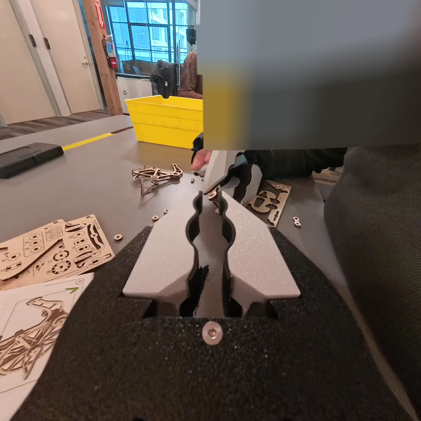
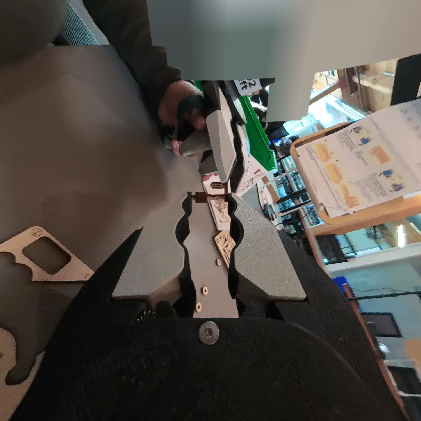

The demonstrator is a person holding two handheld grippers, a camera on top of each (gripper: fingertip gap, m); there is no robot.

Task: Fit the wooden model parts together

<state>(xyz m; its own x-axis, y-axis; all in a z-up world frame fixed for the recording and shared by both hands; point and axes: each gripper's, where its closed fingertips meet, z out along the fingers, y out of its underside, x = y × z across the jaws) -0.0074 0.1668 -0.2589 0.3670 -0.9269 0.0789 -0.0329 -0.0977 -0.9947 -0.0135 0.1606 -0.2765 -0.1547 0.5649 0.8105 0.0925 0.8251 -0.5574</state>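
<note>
My right gripper [image 2: 209,196] is shut on a small wooden axle assembly [image 2: 200,197], which spans the gap between its tips above the dark table [image 2: 209,262]. My left gripper [image 1: 211,195] meets it tip to tip, with the jaws narrowed around a small wooden piece with a hole [image 1: 213,196]. In the right wrist view that piece [image 2: 216,185] sits at the end of the left fingers [image 2: 219,141], just above the axle's far end. One of the right fingers [image 1: 215,168] shows in the left wrist view, just behind my left tips.
A half-built wooden frame [image 1: 157,176] stands on the table [image 1: 102,182] behind my left tips. Laser-cut sheets [image 1: 57,246] and an instruction page [image 1: 34,330] lie at left, another sheet [image 1: 271,202] at right. Loose washers [image 1: 117,237] and a link [image 1: 296,221] are scattered. A yellow bin [image 1: 164,120] stands behind.
</note>
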